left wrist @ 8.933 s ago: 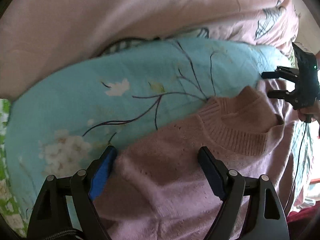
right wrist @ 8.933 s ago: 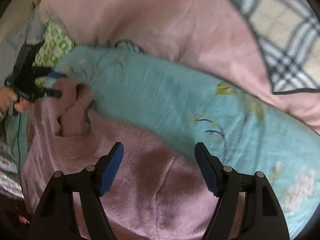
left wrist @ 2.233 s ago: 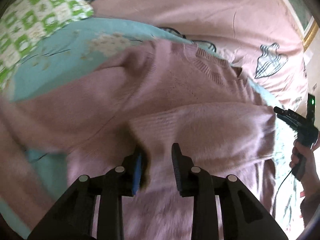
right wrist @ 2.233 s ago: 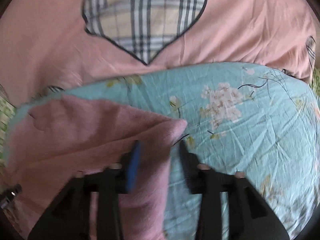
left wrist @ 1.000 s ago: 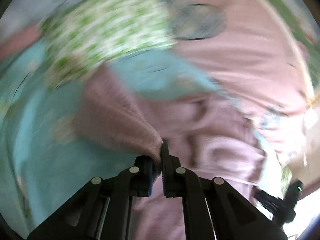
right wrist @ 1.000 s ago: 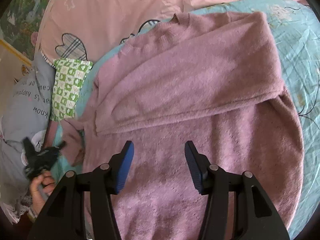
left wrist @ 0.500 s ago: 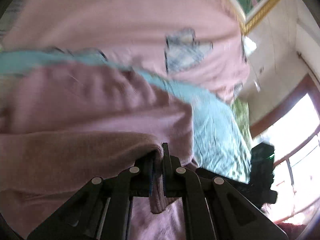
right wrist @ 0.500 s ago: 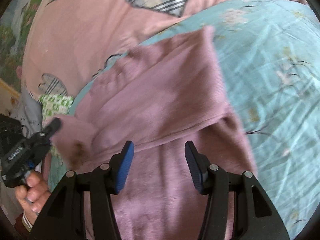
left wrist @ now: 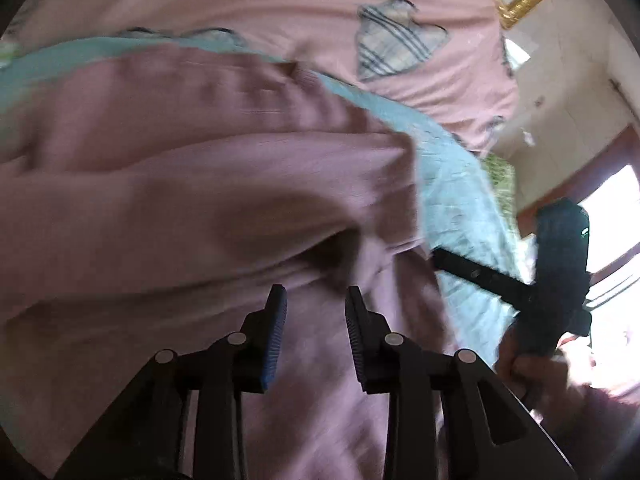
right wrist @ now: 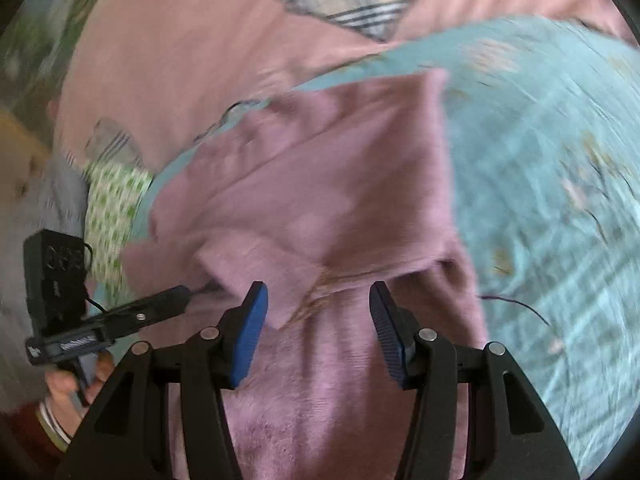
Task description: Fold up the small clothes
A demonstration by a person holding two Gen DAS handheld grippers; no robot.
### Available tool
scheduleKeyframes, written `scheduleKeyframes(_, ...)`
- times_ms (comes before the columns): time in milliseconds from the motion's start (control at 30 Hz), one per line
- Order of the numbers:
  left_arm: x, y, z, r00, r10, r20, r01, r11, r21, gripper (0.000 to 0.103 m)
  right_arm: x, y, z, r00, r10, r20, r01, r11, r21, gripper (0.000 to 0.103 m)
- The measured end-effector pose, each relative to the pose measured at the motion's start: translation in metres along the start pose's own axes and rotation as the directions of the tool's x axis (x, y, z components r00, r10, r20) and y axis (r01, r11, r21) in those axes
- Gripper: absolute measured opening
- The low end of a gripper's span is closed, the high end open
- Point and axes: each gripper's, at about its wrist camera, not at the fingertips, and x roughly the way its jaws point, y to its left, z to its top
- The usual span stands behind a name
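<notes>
A pink knitted sweater lies on the teal floral sheet, with both sleeves folded across its body. The left sleeve's cuff rests on the chest. My left gripper hovers just above the sweater; its jaws are opening and nothing is between the pads. In the right wrist view the left gripper points at that cuff from the left. My right gripper stands open over the sweater's lower half, holding nothing. In the left wrist view the right gripper shows at the right edge of the sweater.
A pink quilt with plaid heart patches lies behind the sheet. A green-and-white checked pillow sits at the sweater's left. A hand holds the left gripper. A window and wall are at the right.
My left gripper carried the left sleeve across the sweater's body, then let the cuff go as its jaws parted. The right gripper stayed open and shifted slightly.
</notes>
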Motion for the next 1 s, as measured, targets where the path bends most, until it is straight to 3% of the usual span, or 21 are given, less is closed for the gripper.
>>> scheduleKeyframes(100,-0.029,0.04,-0.02,0.988,0.148,0.041,-0.144,0.986,-0.085,0.031,0.011,0.035,-0.006,0.999,-0.031,-0.015,0.028,0.979,-0.2,0.058)
scheduleKeyframes(233,-0.05,0.094,-0.032,0.947,0.316,0.059,-0.296,0.928,-0.226,0.035,0.03,0.072,-0.017,0.991,-0.13,0.007,0.121,0.899,-0.421,0.059)
scheduleKeyframes(333,-0.055,0.124,-0.032,0.914,0.401,0.061,-0.37,0.887,-0.276,0.039,0.052,0.087,-0.02,0.982,-0.188,0.01,0.165,0.839,-0.519,0.059)
scheduleKeyframes(433,-0.05,0.139,-0.028,0.901,0.43,0.056,-0.396,0.869,-0.296,0.041,0.074,0.09,-0.019,0.973,-0.231,-0.006,0.188,0.807,-0.56,0.059)
scheduleKeyframes(500,-0.041,0.145,-0.024,0.897,0.44,0.04,-0.409,0.862,-0.301,0.041,0.086,0.086,-0.018,0.966,-0.258,-0.034,0.194,0.803,-0.563,0.04)
scheduleKeyframes(533,-0.039,0.147,-0.023,0.893,0.448,0.041,-0.417,0.859,-0.298,0.041,0.089,0.082,-0.016,0.966,-0.253,-0.057,0.182,0.815,-0.55,0.015)
scheduleKeyframes(567,-0.037,0.148,-0.022,0.89,0.453,0.045,-0.421,0.858,-0.294,0.041,0.088,0.078,-0.012,0.968,-0.237,-0.084,0.16,0.838,-0.522,0.007)
scheduleKeyframes(600,-0.035,0.148,-0.019,0.887,0.46,0.051,-0.428,0.857,-0.287,0.041,0.084,0.073,-0.004,0.974,-0.195,-0.112,0.12,0.872,-0.474,0.007)
scheduleKeyframes(667,-0.029,0.147,-0.012,0.881,0.47,0.055,-0.438,0.853,-0.283,0.041,0.067,0.053,0.014,0.983,0.02,-0.18,-0.068,0.962,-0.266,0.007)
scheduleKeyframes(700,-0.028,0.147,-0.009,0.88,0.471,0.058,-0.437,0.853,-0.286,0.041,0.056,0.041,0.024,0.972,0.146,-0.182,-0.174,0.974,-0.146,0.007)
scheduleKeyframes(733,-0.028,0.148,-0.006,0.88,0.471,0.06,-0.436,0.851,-0.292,0.041,0.041,0.028,0.035,0.952,0.265,-0.153,-0.273,0.962,-0.031,0.006)
scheduleKeyframes(800,-0.03,0.15,-0.005,0.882,0.467,0.067,-0.429,0.853,-0.297,0.041,0.016,0.003,0.052,0.918,0.39,-0.069,-0.381,0.917,0.114,0.005)
scheduleKeyframes(867,-0.029,0.147,-0.001,0.888,0.454,0.069,-0.417,0.86,-0.293,0.041,-0.006,-0.026,0.065,0.912,0.41,0.016,-0.405,0.893,0.199,0.005)
scheduleKeyframes(933,-0.028,0.144,0.001,0.893,0.445,0.07,-0.41,0.866,-0.286,0.039,-0.02,-0.054,0.072,0.94,0.336,0.058,-0.34,0.911,0.235,0.005)
scheduleKeyframes(1000,-0.028,0.139,0.001,0.89,0.451,0.068,-0.418,0.866,-0.273,0.039,-0.024,-0.077,0.07,0.972,0.228,0.048,-0.233,0.937,0.26,0.003)
